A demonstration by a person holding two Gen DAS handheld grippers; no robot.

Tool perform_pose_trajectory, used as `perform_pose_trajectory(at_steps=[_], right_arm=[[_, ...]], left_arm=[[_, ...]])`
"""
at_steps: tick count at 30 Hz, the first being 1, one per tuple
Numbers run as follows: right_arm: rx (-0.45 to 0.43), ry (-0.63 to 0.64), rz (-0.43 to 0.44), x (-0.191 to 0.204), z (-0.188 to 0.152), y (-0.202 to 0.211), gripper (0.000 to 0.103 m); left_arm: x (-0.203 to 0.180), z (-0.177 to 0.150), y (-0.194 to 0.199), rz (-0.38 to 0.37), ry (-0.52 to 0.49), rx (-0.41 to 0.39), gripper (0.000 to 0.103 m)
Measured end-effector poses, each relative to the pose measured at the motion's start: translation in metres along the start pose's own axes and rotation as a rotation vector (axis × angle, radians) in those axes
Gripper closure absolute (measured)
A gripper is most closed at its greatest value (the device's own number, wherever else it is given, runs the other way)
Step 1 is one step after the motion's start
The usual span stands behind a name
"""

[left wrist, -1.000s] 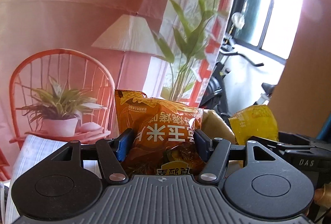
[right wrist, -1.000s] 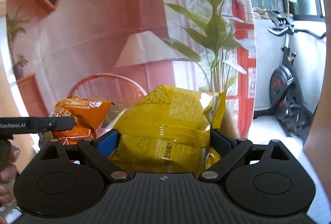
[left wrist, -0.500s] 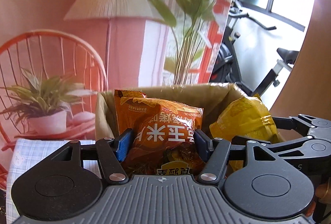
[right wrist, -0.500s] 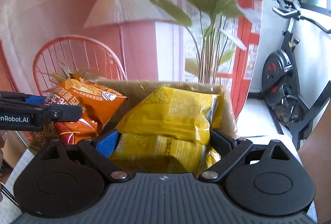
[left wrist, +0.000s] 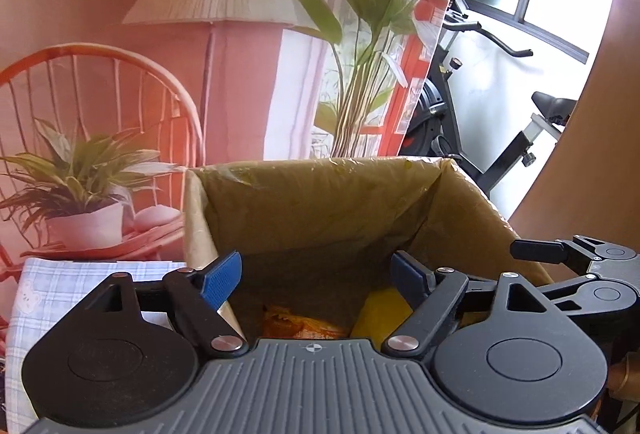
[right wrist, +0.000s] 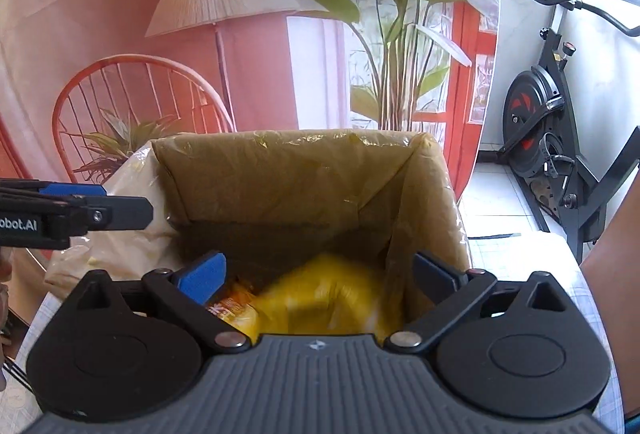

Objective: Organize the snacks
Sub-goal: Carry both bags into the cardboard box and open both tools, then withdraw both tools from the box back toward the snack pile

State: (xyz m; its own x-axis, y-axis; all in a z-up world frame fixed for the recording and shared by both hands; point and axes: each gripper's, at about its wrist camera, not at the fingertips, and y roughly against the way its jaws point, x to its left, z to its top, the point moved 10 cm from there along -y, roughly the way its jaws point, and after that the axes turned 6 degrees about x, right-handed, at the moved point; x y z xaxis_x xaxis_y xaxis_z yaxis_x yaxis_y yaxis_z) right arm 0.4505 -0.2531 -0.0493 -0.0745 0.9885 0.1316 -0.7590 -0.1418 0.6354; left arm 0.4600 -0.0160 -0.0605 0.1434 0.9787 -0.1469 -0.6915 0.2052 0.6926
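Note:
A cardboard box (left wrist: 320,201) lined with clear plastic stands before both grippers, its top open. My left gripper (left wrist: 316,272) hovers over the box's near rim, its jaws opening with nothing between the blue pads. An orange snack bag (left wrist: 300,324) lies down in the box below it. My right gripper (right wrist: 318,272) hangs over the same box (right wrist: 288,173), its jaws opening, with nothing pressed between them. A yellow snack bag (right wrist: 320,294), blurred, lies in the box beside the orange snack bag (right wrist: 230,308). The yellow snack bag (left wrist: 380,314) also shows in the left wrist view.
A printed backdrop (left wrist: 200,33) with a lamp, chair and plants hangs behind the box. A checked cloth (left wrist: 60,286) covers the table at the left. An exercise bike (right wrist: 552,121) stands at the right. The other gripper shows at each view's edge.
Both grippers came down over the box and let go. The orange bag left the left jaws and the yellow bag left the right jaws; both now lie inside the box.

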Motion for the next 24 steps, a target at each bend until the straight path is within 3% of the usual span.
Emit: perform_pose_trajectory(at_steps=[11,17,24], right_arm=[[-0.099,-0.025,0.078,0.027,-0.020,0.063,0.001],[-0.126,-0.021,0.099,0.052,-0.051,0.088,0.001],[-0.176,0.001,0.076,0.080,-0.099,0.100,0.001]], left_arm=[[0.019,-0.030,0.083,0.002,-0.003,-0.056,0.019],[0.040,-0.071,0.113,0.001,0.002,-0.065,0.019],[0.075,-0.130,0.130,0.089,-0.040,-0.053,0.019]])
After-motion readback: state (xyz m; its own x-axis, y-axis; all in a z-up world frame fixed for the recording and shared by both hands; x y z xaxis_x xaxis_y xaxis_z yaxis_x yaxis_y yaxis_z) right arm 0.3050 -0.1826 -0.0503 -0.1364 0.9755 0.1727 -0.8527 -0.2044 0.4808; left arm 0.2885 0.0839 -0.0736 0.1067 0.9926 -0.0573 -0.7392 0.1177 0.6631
